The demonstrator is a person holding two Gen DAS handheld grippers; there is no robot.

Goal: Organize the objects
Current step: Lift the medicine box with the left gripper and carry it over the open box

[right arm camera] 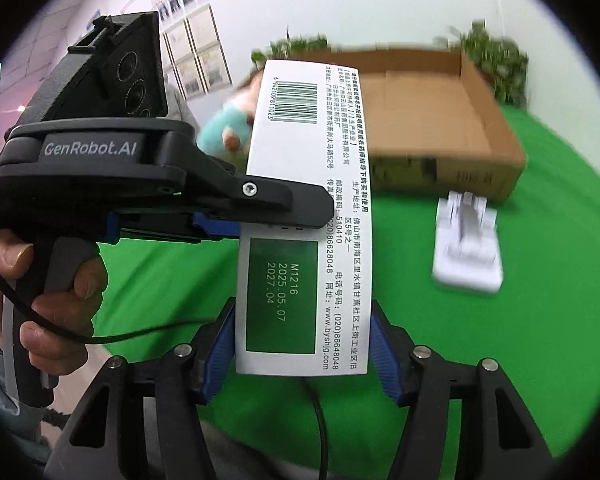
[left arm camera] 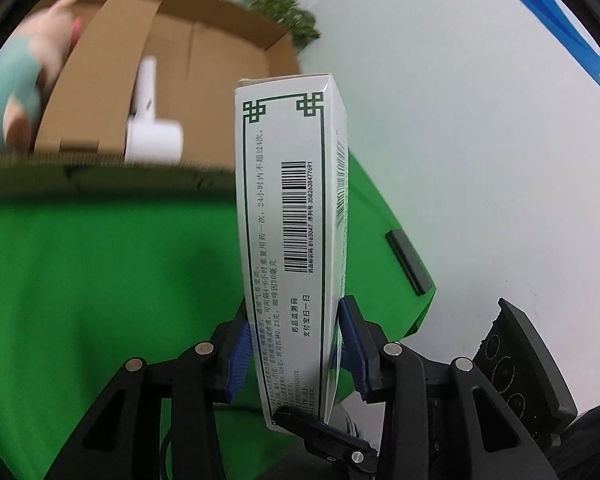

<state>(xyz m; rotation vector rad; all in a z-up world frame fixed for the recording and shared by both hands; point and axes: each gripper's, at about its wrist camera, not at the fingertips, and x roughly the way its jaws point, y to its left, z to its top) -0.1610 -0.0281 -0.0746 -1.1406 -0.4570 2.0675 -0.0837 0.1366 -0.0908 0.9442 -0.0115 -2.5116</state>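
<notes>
Left wrist view: the green cloth [left arm camera: 99, 280] fills the lower left of the frame. Above it the open cardboard carton [left arm camera: 219, 52] spans the upper left. Inside the carton lies a white handled appliance [left arm camera: 151, 128] (blurred, so I won't name it more closely). A pink-and-teal plush toy [left arm camera: 39, 80] sits at the carton's left edge.

The medicine box [left arm camera: 291, 200] stands tall in the centre of the frame, barcode facing the lens, lifted clear of the cloth. My left claw [left arm camera: 295, 312] is clenched on it, the blue pads pressing its two broad faces near the lower end.

In the right wrist view the same box runs up the middle of the frame. My right claw [right arm camera: 303, 308] has its blue pads lying against the box's two long edges at the bottom, so it looks to be grasping it too. My left claw reaches in from the left and pinches the box at mid-height, with my hand [right arm camera: 59, 280] wrapped round its handle. A small white object [right arm camera: 466, 256] (too smeared to identify) lies on the cloth at right, just in front of the carton.
</notes>
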